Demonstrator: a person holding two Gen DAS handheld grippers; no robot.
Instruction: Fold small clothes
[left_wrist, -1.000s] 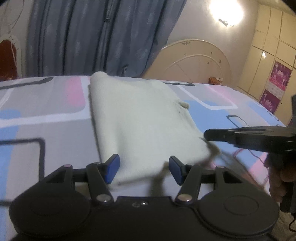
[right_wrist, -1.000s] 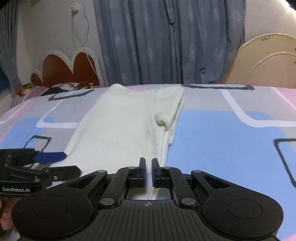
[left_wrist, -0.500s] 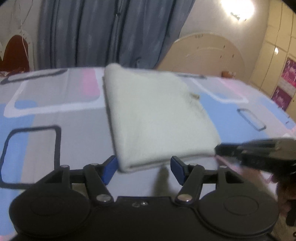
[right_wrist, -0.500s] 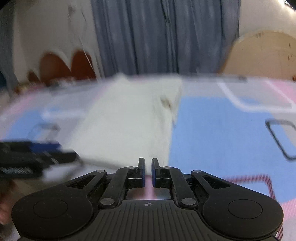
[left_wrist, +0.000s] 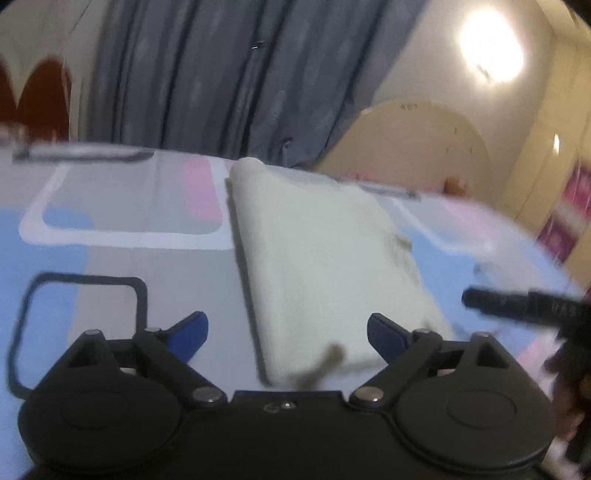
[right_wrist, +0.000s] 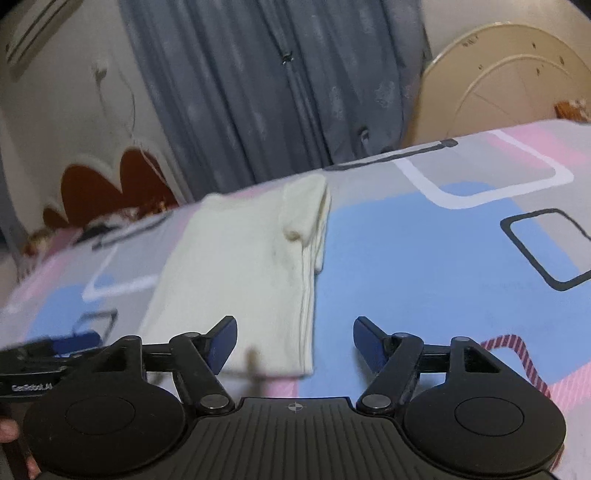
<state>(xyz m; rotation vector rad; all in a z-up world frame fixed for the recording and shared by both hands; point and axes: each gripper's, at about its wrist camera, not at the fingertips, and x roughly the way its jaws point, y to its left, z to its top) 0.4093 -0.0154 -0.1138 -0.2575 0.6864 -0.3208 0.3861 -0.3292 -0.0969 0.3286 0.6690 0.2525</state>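
Note:
A cream-white small garment (left_wrist: 321, 266) lies folded into a long rectangle on the patterned bed sheet (left_wrist: 110, 258). My left gripper (left_wrist: 286, 325) sits just short of its near edge, its jaws opening wide, and the blue pads touch no cloth. In the right wrist view the same garment (right_wrist: 251, 273) lies ahead and to the left. My right gripper (right_wrist: 294, 328) hovers at its near right corner, its jaws also opening, with nothing pressed between them. Each gripper shows in the other's view: the right gripper (left_wrist: 517, 306) at the right edge, the left gripper (right_wrist: 55, 350) at the lower left.
The bed sheet (right_wrist: 424, 266) has grey, blue and pink blocks. A grey-blue curtain (left_wrist: 221, 74) hangs behind the bed. A red scalloped headboard (right_wrist: 110, 184) stands at the left and a round beige panel (left_wrist: 413, 147) at the right. A person's hand (left_wrist: 569, 398) holds the right gripper.
The right gripper went from shut to open and the left gripper's jaws spread wider. Both drew back a little from the garment's near edge, which now lies flat on the bed.

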